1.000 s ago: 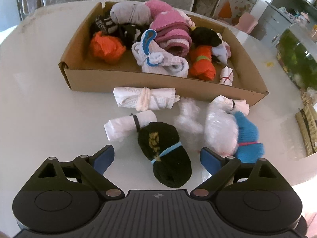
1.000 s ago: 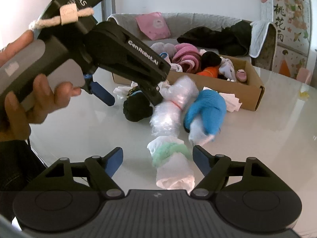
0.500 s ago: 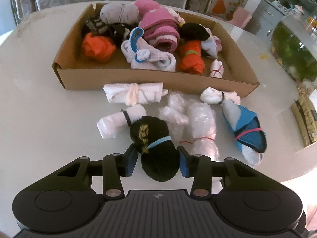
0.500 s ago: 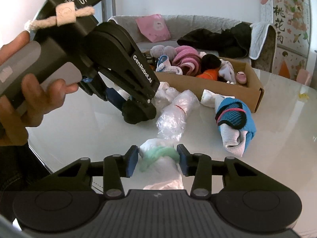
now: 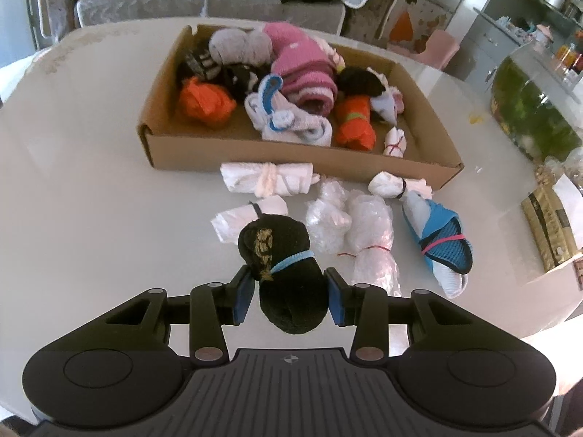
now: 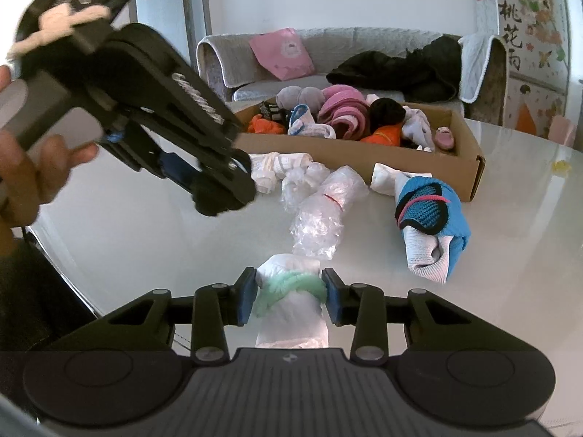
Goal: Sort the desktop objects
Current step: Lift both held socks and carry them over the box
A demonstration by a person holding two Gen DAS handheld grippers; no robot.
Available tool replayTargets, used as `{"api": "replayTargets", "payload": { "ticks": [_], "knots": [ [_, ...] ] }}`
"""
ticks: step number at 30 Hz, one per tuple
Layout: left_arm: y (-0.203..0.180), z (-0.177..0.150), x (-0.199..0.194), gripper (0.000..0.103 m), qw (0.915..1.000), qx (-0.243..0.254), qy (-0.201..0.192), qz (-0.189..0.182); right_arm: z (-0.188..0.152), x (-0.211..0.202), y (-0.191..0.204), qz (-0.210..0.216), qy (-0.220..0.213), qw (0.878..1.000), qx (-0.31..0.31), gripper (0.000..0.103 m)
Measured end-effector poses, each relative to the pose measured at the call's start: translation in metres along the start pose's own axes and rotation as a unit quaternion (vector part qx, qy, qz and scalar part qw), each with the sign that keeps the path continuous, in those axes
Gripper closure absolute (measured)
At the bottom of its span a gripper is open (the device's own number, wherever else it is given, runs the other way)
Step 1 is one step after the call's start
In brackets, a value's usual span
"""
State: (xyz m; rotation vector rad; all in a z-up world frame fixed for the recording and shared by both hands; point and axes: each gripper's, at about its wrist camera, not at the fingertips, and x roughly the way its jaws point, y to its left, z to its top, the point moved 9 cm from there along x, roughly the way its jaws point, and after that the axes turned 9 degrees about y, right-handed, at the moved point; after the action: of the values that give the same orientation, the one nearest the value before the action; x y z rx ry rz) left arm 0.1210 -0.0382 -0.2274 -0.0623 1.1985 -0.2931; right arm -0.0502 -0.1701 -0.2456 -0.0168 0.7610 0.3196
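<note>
Clamping a black sock roll (image 5: 288, 273) in the left claw (image 5: 289, 296), blue pads pressed to either side of it, narrow but not fully together. Wears a light blue band and a gold mark on its top end. Sits near the front edge of the white worktop (image 5: 91, 200), overlapping a white roll with a black band (image 5: 237, 218) behind it; hard to tell whether it is lifted clear of the surface.

Closing the right claw (image 6: 289, 296) on a white roll with a green band (image 6: 291, 306), pads already against the band on both sides, roll lying between them on the worktop.

Lying farther back: a clear plastic bundle with a red band (image 5: 370, 225), a smaller crumpled plastic bundle (image 5: 326, 215) touching its left side, a blue mesh bundle with a pink band (image 5: 442, 240) off to the right, a white roll tied with pale cord (image 5: 267, 178) and a small white bundle (image 5: 393, 185), both just in front of the cardboard box (image 5: 291, 156).

Holds, inside the box, rolled socks and cloths in grey, pink, orange, black and white, heaped together along its length.

Shows, from the right wrist view, a hand (image 6: 22, 178) wrapped around the blurred body of the left tool, angled down toward the worktop.
</note>
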Motion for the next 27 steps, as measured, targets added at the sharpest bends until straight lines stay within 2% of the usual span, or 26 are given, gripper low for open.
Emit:
{"api": "replayTargets", "payload": {
  "ticks": [9, 14, 19, 27],
  "knots": [
    [0.011, -0.002, -0.022, 0.054, 0.9997, 0.012, -0.02, 0.011, 0.005, -0.009, -0.008, 0.018, -0.018, 0.999, 0.022, 0.068],
    [0.013, -0.005, -0.037, 0.054, 0.9992, 0.024, -0.03, 0.009, 0.011, -0.02, -0.021, 0.033, -0.033, 0.997, 0.062, 0.068],
    [0.017, -0.002, -0.052, 0.053, 0.9983, 0.035, -0.045, 0.009, 0.027, -0.035, -0.046, 0.055, -0.058, 0.989, 0.124, 0.068],
    [0.028, 0.025, -0.07, 0.053, 0.9973, 0.026, -0.068, 0.007, 0.07, -0.056, -0.105, 0.053, -0.105, 0.974, 0.193, 0.068]
  ]
}}
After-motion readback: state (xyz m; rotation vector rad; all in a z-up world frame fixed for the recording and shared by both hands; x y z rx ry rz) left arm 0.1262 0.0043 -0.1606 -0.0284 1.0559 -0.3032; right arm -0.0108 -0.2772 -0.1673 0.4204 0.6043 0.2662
